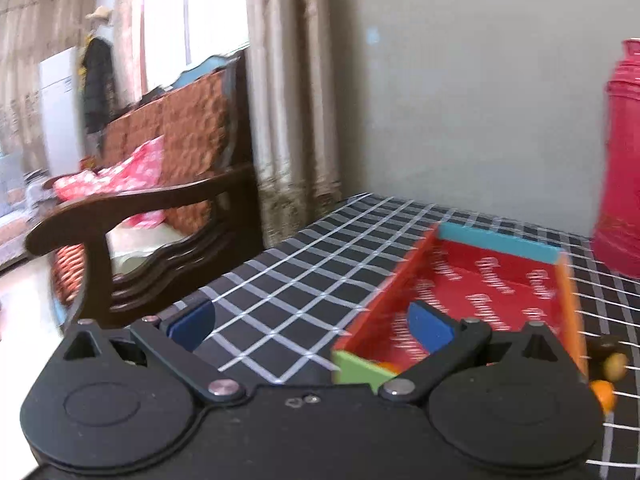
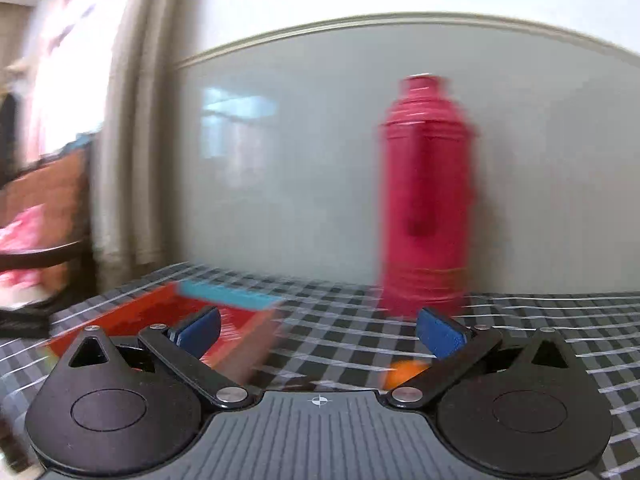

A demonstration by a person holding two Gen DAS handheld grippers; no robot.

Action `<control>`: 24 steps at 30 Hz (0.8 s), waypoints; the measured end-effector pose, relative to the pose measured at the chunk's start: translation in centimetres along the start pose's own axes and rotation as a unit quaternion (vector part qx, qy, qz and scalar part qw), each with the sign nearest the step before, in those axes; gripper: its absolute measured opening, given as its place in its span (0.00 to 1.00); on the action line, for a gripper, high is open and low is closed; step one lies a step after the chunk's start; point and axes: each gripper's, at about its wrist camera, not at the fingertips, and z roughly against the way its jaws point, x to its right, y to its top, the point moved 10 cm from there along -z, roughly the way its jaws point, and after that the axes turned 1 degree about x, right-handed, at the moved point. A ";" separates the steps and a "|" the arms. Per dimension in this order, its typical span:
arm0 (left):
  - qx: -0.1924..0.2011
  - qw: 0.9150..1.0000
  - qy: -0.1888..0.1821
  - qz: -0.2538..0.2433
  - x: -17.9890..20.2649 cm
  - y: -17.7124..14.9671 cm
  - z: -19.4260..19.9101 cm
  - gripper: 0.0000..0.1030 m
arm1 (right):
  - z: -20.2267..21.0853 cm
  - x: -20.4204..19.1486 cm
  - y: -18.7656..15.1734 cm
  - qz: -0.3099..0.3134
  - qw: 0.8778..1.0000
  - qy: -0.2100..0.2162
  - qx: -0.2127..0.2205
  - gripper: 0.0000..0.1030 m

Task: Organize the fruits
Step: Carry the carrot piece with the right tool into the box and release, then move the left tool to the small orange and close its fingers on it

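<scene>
The left gripper [image 1: 312, 330] is spread wide with nothing between its blue pads [image 1: 430, 326]; the right-hand pad sits over the near end of the tray [image 1: 496, 238], the left-hand pad over bare tablecloth [image 1: 280, 280]. The right gripper [image 2: 318, 330] is likewise spread wide and empty, poised low over the table. The tray is a shallow open box with a red printed floor, a teal far wall, orange side walls and a green near corner; in the left wrist view a small patch of orange shows inside that near corner, probably a fruit already placed, though most of it is hidden by the gripper body. Loose fruit lies on the tablecloth just outside the tray's right wall: an orange fruit [image 1: 604, 394], seen also in the right wrist view [image 2: 402, 374] near the right finger, and beside it an olive-coloured fruit [image 1: 616, 364] with a dark object behind it that is too blurred to identify. A red thermos [image 2: 424, 200] stands upright farther back, near the wall. Judgement: the task is in the collection step, with at least two items not yet in the tray. The next move calls for the right gripper to centre on the orange fruit, close gently on the round body, and carry it over the tray wall.
</scene>
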 end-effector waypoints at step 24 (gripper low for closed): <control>0.075 0.964 -0.185 -0.175 19.0 -5.9 9.0 0.94 | 4.4 16.7 -3.2 -0.018 0.940 -0.329 -0.083 1.00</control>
